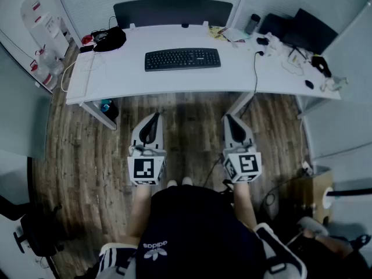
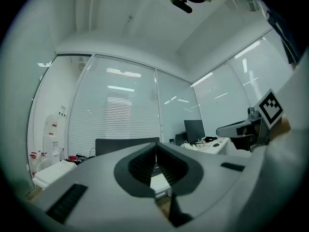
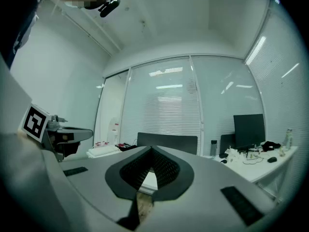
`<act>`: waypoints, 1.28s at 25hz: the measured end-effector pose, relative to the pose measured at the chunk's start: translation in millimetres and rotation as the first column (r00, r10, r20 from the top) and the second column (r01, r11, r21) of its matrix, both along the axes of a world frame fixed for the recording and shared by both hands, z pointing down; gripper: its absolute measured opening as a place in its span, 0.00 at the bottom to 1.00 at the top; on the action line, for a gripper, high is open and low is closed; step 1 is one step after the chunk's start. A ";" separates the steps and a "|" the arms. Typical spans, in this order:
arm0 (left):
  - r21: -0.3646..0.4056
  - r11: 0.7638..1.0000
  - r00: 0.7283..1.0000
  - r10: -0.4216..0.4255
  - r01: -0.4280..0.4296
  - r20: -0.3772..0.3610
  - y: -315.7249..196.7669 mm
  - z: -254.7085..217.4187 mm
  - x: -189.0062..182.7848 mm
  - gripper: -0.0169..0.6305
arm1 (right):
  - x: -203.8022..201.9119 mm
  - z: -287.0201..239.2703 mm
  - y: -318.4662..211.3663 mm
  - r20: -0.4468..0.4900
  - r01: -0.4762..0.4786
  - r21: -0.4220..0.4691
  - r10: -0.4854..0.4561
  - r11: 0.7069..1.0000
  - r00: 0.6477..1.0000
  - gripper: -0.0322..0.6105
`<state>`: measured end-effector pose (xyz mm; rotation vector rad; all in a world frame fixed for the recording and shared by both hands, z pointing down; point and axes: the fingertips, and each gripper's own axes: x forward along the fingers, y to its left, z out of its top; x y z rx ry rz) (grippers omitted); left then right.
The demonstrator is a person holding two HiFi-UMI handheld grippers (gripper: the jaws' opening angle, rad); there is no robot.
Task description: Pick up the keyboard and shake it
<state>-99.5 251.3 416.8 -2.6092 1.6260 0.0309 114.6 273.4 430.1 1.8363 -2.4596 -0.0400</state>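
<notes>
A black keyboard lies flat on the middle of the white desk, untouched. Both grippers hang over the wooden floor in front of the desk, well short of its near edge, pointing level toward it. My left gripper is shut with nothing in it; its pads meet in the left gripper view. My right gripper is likewise shut and empty, its jaws closed together in the right gripper view. They are side by side, roughly a keyboard's width apart.
A dark panel stands behind the desk. A black bag sits at its left end; a bottle, a monitor and cables clutter the right. A cable hangs over the front edge. A cardboard box stands at right.
</notes>
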 end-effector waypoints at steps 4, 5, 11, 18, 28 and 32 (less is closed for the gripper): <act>0.000 1.000 1.000 -0.001 0.001 -0.011 2.1 -1.5 2.7 0.03 | 1.9 -1.8 0.4 -0.004 0.006 0.000 -0.006 1.000 1.000 0.06; 0.000 1.000 1.000 0.001 -0.001 -0.013 3.0 -2.2 3.7 0.03 | 2.7 -2.2 0.9 -0.004 0.007 0.000 -0.007 1.000 1.000 0.06; 0.010 1.000 1.000 0.001 -0.001 -0.017 6.2 -5.3 12.0 0.03 | 8.7 -5.3 2.7 -0.002 0.023 0.012 -0.023 1.000 1.000 0.06; 0.018 1.000 1.000 0.004 -0.004 -0.011 10.0 -4.7 25.6 0.03 | 25.1 -9.7 3.1 0.058 0.041 0.043 -0.043 0.998 0.997 0.06; 0.041 0.999 1.000 0.020 -0.020 -0.012 -4.2 -12.6 32.6 0.03 | 28.5 -1.2 -10.3 0.075 0.050 0.038 -0.053 0.998 0.996 0.06; 0.048 0.999 0.999 0.019 -0.017 -0.042 -32.3 -13.9 21.0 0.03 | 17.1 -1.2 -36.3 0.065 0.051 0.038 -0.053 0.998 0.996 0.06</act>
